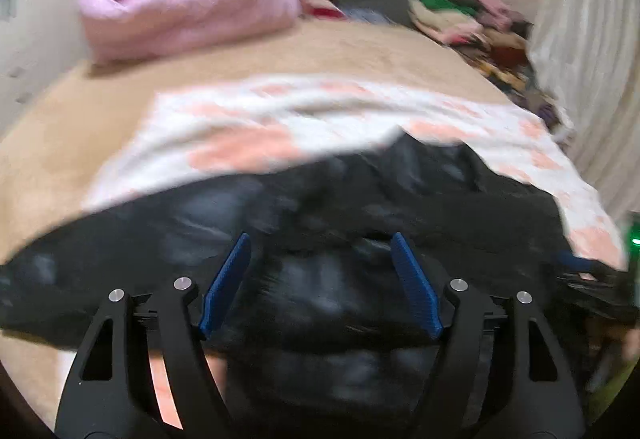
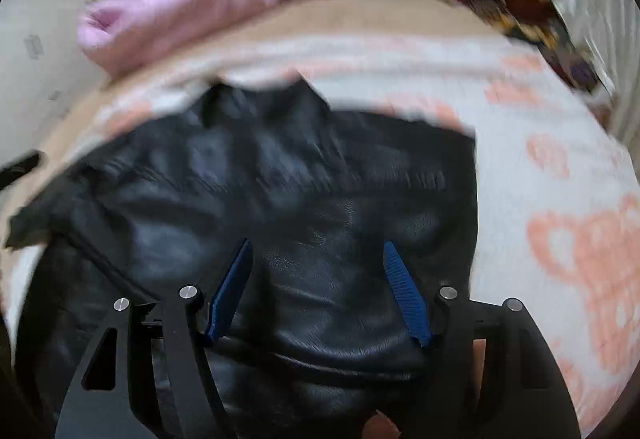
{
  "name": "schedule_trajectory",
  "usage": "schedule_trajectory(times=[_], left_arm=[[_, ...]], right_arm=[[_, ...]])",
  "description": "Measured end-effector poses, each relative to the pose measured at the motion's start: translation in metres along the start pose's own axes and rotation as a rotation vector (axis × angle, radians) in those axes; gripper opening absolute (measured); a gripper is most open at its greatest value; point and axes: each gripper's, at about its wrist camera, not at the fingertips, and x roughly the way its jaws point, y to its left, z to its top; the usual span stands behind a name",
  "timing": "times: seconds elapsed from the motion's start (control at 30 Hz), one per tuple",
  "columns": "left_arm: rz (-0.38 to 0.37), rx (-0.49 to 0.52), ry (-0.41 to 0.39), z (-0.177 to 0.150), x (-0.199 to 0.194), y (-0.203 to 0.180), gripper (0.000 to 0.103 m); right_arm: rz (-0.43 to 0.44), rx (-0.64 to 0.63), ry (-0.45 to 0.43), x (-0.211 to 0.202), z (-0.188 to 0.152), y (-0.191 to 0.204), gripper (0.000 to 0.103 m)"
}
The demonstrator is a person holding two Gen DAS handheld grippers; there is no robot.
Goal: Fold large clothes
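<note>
Here the black leather jacket lies spread on the heart-patterned blanket, ready for folding; the left gripper and right gripper stand open above it, gripping nothing.

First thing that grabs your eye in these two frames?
The shiny black leather jacket fills the foreground, spread on a white blanket with peach bears on the bed. Both claws, left claw and right claw, hang open above it, gripping nothing. At the far end lies a fluffy pink bundle.
</note>
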Motion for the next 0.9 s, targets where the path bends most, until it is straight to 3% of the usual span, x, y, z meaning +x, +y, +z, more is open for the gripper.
schedule_trajectory(times=[0.13,0.17,0.23,0.3,0.53,0.57,0.6,0.9], left_arm=[[0.024,0.043,0.135,-0.015,0.051,-0.02,0.067],[0.035,0.042,0.186,-0.02,0.068,-0.018,0.067],[0.035,0.045,0.197,-0.027,0.083,-0.014,0.07],[0.025,0.049,0.18,-0.028,0.078,-0.014,0.071],[-0.022,-0.01,0.137,-0.032,0.029,-0.008,0.081],[-0.021,-0.01,0.13,-0.035,0.022,-0.007,0.083],[-0.017,-0.011,0.129,-0.033,0.019,-0.007,0.094],[-0.03,-0.047,0.115,-0.054,-0.017,0.001,0.094]], right_arm=[[-0.02,-0.037,-0.026,0.001,-0.006,0.006,0.072],[-0.009,-0.04,-0.051,-0.006,-0.007,0.007,0.073],[0.064,0.004,-0.142,-0.031,-0.014,0.003,0.08],[0.082,0.033,-0.207,-0.051,-0.024,0.001,0.088],[0.078,0.08,-0.291,-0.094,-0.061,0.001,0.092],[0.084,0.09,-0.299,-0.099,-0.067,0.0,0.092],[0.081,0.105,-0.31,-0.106,-0.074,-0.001,0.092],[0.086,0.149,-0.379,-0.155,-0.13,0.002,0.095]])
